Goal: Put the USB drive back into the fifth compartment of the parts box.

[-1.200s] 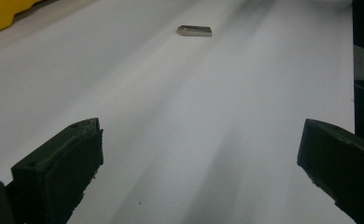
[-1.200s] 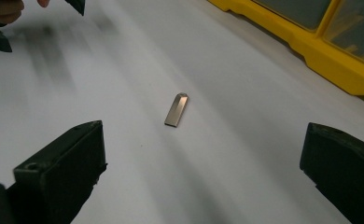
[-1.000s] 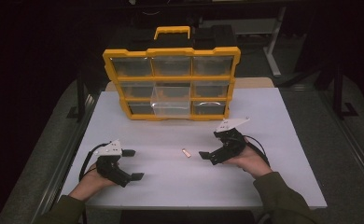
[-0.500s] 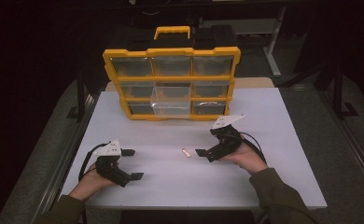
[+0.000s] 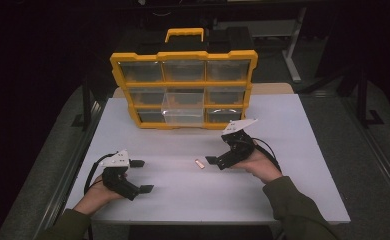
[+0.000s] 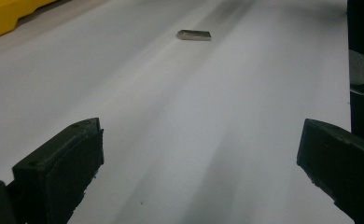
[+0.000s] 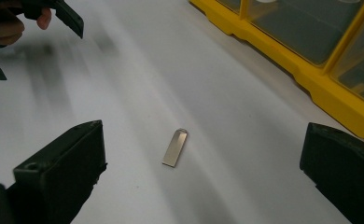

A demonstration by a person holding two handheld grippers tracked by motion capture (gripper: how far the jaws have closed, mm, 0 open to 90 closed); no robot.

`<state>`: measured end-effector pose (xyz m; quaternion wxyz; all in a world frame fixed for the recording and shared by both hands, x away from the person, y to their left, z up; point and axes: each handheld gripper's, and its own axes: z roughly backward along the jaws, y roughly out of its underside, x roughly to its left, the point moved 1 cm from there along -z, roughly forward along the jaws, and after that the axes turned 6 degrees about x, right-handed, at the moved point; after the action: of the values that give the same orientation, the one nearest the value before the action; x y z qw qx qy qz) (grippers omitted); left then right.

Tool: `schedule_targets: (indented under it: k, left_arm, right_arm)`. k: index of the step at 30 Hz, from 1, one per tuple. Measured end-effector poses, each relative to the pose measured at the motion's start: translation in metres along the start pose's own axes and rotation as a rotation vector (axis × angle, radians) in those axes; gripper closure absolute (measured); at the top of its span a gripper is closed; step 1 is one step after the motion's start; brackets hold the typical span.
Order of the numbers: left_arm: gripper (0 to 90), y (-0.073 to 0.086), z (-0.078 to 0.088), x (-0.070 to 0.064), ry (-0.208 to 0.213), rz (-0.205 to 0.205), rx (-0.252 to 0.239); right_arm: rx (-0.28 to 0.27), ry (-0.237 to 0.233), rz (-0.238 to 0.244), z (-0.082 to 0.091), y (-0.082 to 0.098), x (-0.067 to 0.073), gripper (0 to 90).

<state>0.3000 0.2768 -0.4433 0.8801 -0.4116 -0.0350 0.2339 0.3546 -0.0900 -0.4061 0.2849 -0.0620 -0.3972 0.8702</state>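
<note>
Our right gripper (image 7: 203,172), jaws wide open, faces the small flat silver metal tab (image 7: 175,148) just ahead; light, stiff, slippery, we'd pinch its long edges.

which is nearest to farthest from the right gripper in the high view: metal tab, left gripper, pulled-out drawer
From the right gripper:
1. Metal tab, flat on the table just off its fingers, toward the left gripper.
2. Pulled-out drawer, clear, bottom middle of the yellow organizer at the table's far side.
3. Left gripper, near edge, far left.
</note>
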Motion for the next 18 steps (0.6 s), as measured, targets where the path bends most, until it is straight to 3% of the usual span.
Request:
schedule_targets:
  k: [18]
  left_arm:
    - [0.0, 0.0, 0.0, 0.0, 0.002, 0.002, -0.003]
  right_arm:
    - [0.007, -0.012, 0.009, -0.017, -0.017, 0.002, 0.0]
